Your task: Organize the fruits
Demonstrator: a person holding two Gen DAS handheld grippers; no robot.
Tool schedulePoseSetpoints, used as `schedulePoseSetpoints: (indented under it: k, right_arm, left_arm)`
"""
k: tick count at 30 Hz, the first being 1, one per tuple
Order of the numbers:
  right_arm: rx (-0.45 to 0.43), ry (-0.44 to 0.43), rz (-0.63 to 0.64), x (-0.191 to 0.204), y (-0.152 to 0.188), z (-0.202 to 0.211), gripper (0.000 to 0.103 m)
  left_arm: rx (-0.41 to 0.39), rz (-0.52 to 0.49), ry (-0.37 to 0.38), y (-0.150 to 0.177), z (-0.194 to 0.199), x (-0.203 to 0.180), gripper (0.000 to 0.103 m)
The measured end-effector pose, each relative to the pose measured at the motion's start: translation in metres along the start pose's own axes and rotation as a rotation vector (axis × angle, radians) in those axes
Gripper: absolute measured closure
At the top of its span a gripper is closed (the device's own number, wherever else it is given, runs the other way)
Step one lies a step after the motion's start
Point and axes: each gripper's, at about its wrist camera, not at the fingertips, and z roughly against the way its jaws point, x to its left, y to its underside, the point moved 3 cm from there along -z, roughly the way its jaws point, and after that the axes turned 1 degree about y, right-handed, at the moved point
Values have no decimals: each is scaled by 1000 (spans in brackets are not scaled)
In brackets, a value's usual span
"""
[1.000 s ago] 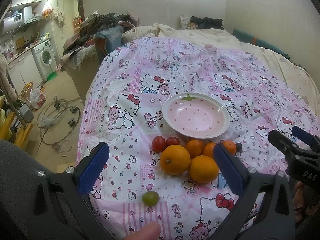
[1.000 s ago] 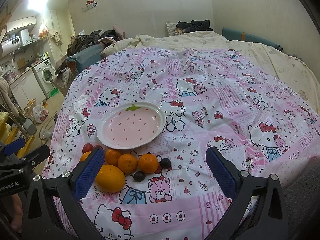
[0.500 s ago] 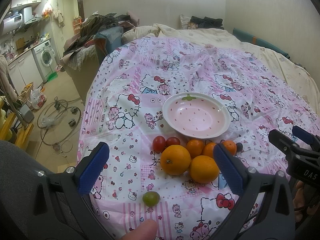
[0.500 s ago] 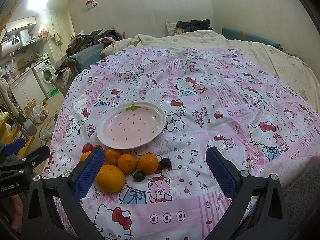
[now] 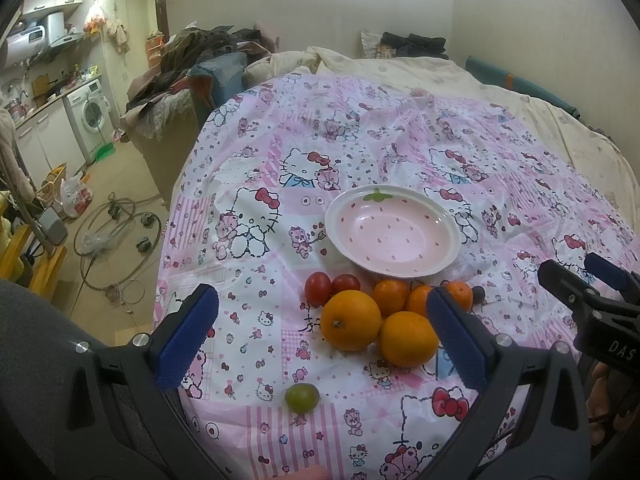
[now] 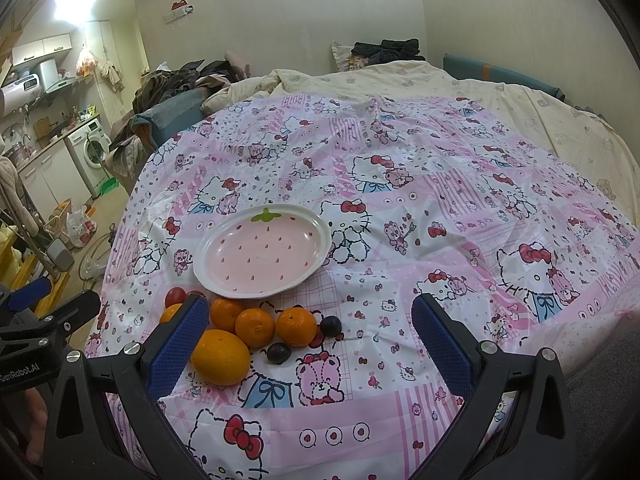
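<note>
A pink strawberry-pattern plate (image 5: 448, 222) (image 6: 208, 254) lies empty on the Hello Kitty cloth. In front of it sit two large oranges (image 5: 351, 320) (image 6: 220, 357), three small tangerines (image 5: 391, 298) (image 6: 255, 327), two cherry tomatoes (image 5: 318, 288) (image 6: 176, 296) and two dark grapes (image 6: 279, 352). A green grape (image 5: 302, 398) lies alone nearer the front edge. My left gripper (image 5: 320, 336) is open and empty above the fruit. My right gripper (image 6: 310, 344) is open and empty, to the right of the pile.
The cloth (image 5: 360, 152) covers a bed with a cream quilt (image 6: 520, 112) behind. To the left the bed edge drops to a floor with cables (image 5: 116, 240), a clothes pile (image 5: 192, 64) and a washing machine (image 5: 90, 114).
</note>
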Motion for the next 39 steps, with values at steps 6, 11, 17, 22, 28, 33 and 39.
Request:
schedulePoseSetpoints:
  k: [6,11,17,22,28,33,39]
  right_arm:
    - [1,-3,-1,0,-2,2,0]
    - [3,-5,-2,0,-4,2,0]
    - [40,-26,-12,1,-2,-3,0]
    - [370,-249,-176,-1,9,-51,1]
    - [613,-375,-254,37,35,-104,16]
    - [692,-381,-243,54,48,-140,21]
    - [734,-364,-251,54,57,-156,24]
  left_arm:
    - [0,-2,-3,0,0,1,0]
    - [0,-2,-2,0,0,0,0]
    - [30,13,-42,0,-6,10,0]
    - [94,63,-78,3,-18,24,0]
    - [151,80,-88,6,-27,30,0]
    - [195,99,-96,7,-33,34,0]
    - [233,100,-90,9,-39,32,0]
